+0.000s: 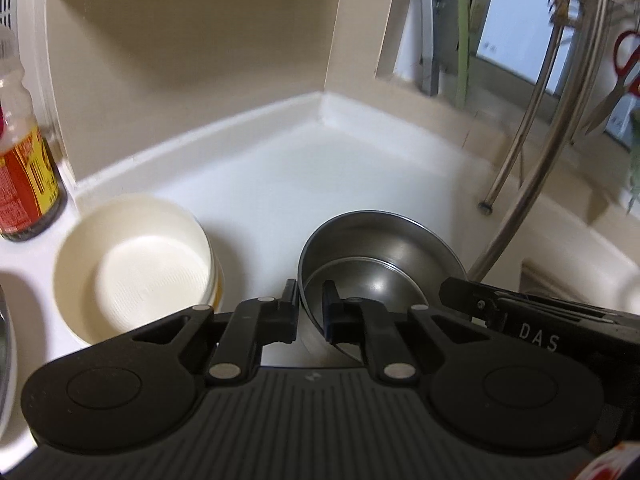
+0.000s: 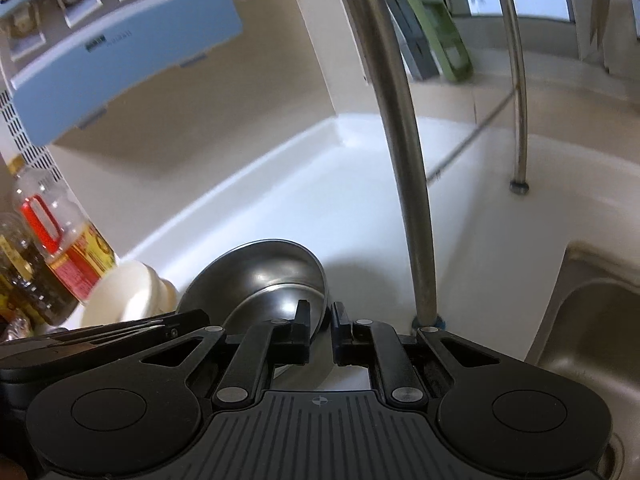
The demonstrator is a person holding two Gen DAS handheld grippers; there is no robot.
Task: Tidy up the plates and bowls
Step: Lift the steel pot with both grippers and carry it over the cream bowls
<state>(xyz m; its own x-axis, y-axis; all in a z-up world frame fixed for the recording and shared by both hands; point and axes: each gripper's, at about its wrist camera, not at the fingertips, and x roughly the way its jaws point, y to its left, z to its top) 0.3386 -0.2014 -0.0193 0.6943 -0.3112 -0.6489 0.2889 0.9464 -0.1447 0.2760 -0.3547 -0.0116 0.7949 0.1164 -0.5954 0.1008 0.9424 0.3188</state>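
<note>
A steel bowl [image 1: 384, 256] with a second steel bowl nested inside sits on the white counter [image 1: 280, 184]. My left gripper [image 1: 311, 304] is shut on the steel bowl's left rim, one finger outside, one inside. My right gripper [image 2: 320, 320] is shut on the same steel bowl's [image 2: 260, 276] right rim. A stack of cream bowls [image 1: 136, 264] stands left of the steel bowl, untouched; it also shows in the right wrist view [image 2: 132, 292]. The right gripper's body [image 1: 540, 320] shows at the right of the left wrist view.
Sauce and oil bottles [image 1: 24, 168] [image 2: 64, 248] stand at the left. Curved steel rack legs [image 2: 404, 140] rise at the right of the bowls. A steel sink [image 2: 592, 320] lies at the far right. A blue holder [image 2: 120, 52] hangs on the wall above.
</note>
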